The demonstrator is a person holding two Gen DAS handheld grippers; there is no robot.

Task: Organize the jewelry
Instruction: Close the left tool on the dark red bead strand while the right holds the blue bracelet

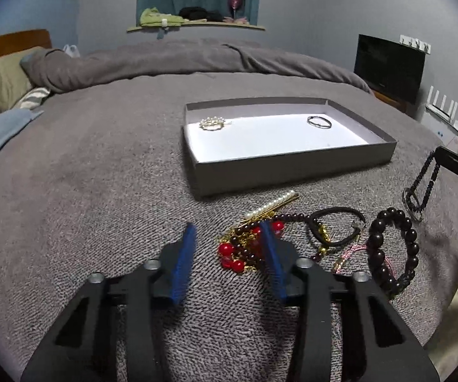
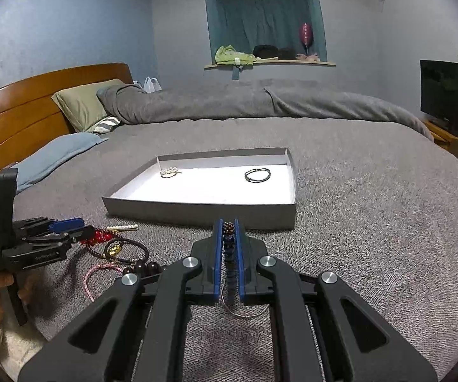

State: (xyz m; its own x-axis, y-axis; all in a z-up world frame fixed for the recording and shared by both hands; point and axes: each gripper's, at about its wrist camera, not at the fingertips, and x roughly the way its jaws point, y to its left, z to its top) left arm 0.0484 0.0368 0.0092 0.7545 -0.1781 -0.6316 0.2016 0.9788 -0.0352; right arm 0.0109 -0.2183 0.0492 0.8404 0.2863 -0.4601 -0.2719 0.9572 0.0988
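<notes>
The right gripper (image 2: 228, 227) has its fingers clenched on a dark bead bracelet (image 2: 229, 248) with a thin wire ring at its lower end; it hangs lengthwise between the blue pads, running from 12 to 6 o'clock, above the grey bed (image 2: 372, 210). The left gripper (image 1: 229, 232) has its fingers released, partly apart, over a pile of red beads (image 1: 230, 253) at 6 o'clock of the shallow grey box (image 1: 292, 165). Inside the box lie a pearl brooch (image 1: 213, 124) and a thin bangle (image 1: 319, 121).
</notes>
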